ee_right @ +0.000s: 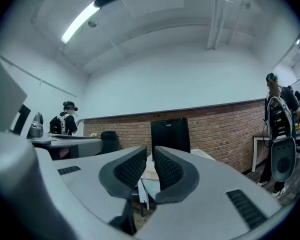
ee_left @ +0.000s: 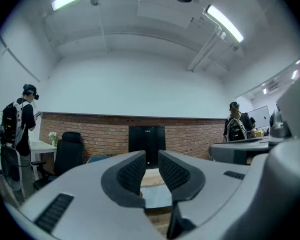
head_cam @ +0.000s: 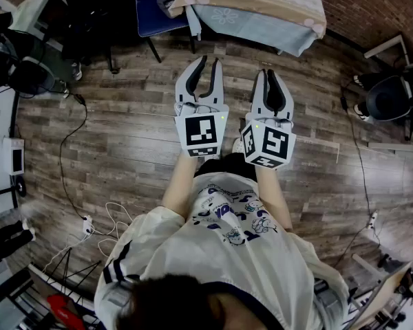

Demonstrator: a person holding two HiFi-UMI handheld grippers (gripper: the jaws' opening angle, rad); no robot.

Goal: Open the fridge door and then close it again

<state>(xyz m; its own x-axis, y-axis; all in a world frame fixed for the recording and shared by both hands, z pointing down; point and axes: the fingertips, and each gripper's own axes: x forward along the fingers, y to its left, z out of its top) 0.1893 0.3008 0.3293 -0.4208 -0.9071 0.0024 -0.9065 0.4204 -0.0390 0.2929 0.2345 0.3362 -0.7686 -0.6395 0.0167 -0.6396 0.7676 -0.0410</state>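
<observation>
While the black fridge [ee_left: 147, 143] stands at twelve o'clock ahead, the left gripper [head_cam: 210, 61] has its jaws closed on nothing. The right gripper [head_cam: 270, 72] likewise has its jaws together, empty.

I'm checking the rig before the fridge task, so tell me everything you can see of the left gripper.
The left gripper looks like light grey plastic, with two curved fingers lined with dark ribbed pads. The fingers stand closed with only a slit between them, and nothing is held. A cube with black-and-white square markers sits at its rear. It is held level above the wooden floor and touches nothing ahead. The person's left forearm runs up behind the cube, and the hand itself is hidden.
</observation>
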